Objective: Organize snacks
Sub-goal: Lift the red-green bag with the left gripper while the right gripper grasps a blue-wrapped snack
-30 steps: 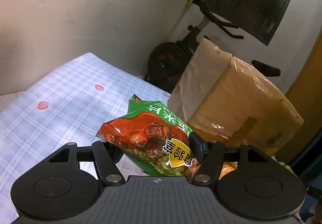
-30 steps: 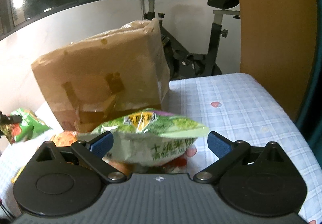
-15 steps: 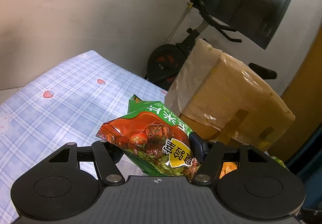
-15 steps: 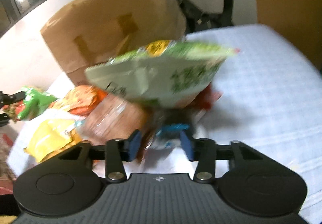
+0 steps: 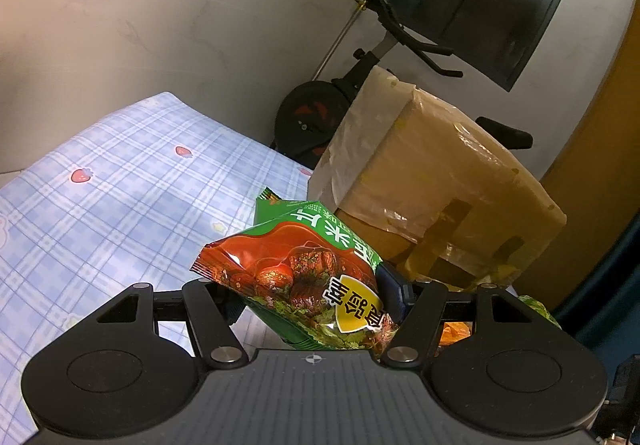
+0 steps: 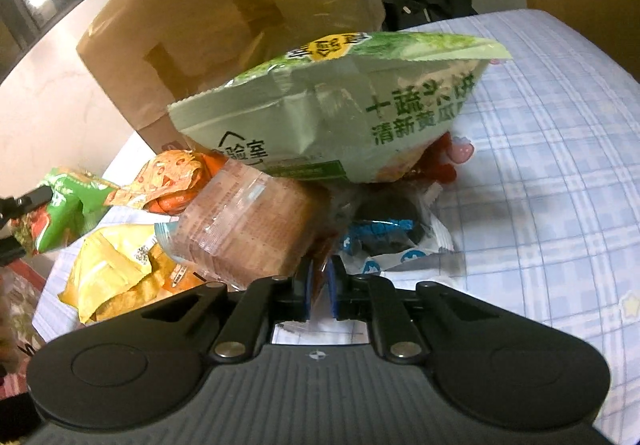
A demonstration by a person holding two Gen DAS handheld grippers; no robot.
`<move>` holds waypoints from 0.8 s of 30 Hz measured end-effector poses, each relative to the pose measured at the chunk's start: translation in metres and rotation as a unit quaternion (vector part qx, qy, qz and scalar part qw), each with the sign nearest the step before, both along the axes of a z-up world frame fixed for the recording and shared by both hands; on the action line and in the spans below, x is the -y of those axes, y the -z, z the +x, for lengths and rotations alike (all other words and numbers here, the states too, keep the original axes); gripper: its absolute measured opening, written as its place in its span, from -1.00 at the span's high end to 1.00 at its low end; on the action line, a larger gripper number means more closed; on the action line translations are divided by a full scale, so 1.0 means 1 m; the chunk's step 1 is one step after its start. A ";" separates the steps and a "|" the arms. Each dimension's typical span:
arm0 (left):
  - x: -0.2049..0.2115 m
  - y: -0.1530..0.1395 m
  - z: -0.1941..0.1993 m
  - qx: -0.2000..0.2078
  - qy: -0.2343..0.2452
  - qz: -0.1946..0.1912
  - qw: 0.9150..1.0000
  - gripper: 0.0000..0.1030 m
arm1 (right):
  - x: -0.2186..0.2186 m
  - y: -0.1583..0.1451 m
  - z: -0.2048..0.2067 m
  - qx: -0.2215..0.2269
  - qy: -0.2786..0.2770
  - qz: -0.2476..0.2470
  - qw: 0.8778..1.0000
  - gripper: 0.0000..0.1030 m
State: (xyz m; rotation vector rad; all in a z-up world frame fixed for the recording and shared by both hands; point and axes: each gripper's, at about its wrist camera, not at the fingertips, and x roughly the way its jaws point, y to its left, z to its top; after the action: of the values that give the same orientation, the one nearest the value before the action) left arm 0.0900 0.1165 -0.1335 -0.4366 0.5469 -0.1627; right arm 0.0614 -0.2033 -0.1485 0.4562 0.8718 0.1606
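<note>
My left gripper is shut on a green and red snack bag, held up above the plaid sheet; the same bag shows at the left edge of the right wrist view. My right gripper points down into a pile of snacks. Its jaws are closing to a narrow slit, and the blue pads pinch a thin reddish wrapper edge. Just beyond lie a pinkish-brown cracker pack, a pale green bag on top, a blue-and-white packet, and yellow and orange packs.
A taped cardboard box stands behind the pile, also in the right wrist view. An exercise bike is against the wall behind it. The blue plaid sheet spreads left of the box and right of the pile.
My right gripper went from wide open to nearly shut and dipped into the pile; the pale green bag now sits above its jaws. My left gripper drifted sideways, bag still held.
</note>
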 end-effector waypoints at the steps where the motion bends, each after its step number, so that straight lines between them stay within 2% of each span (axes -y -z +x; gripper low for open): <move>1: 0.000 0.000 0.000 0.000 0.000 0.000 1.000 -0.32 | 0.001 0.001 0.000 -0.002 0.002 0.003 1.000 0.80; 5: -0.001 -0.001 -0.001 0.001 0.000 -0.002 1.000 -0.32 | 0.003 0.003 -0.002 -0.006 0.007 0.014 1.000 0.79; 9: -0.001 -0.001 -0.001 0.002 0.001 -0.002 1.000 -0.32 | 0.000 0.008 0.001 -0.015 0.004 0.028 0.999 0.69; 17: -0.001 -0.003 -0.003 0.006 -0.001 -0.003 1.000 -0.32 | -0.004 0.019 0.017 -0.019 0.017 0.049 0.998 0.68; 21: -0.005 -0.007 -0.005 0.012 -0.008 -0.004 1.000 -0.32 | -0.003 0.014 0.014 -0.005 0.022 0.043 0.999 0.84; 24: -0.009 -0.013 -0.007 0.020 -0.014 -0.006 1.000 -0.32 | 0.008 0.003 0.007 0.011 0.029 0.038 0.999 0.88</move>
State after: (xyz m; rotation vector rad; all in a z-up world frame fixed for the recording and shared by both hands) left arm 0.0827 0.1258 -0.1204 -0.4511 0.5010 -0.1481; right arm 0.0680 -0.2109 -0.1515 0.5491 0.8322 0.1452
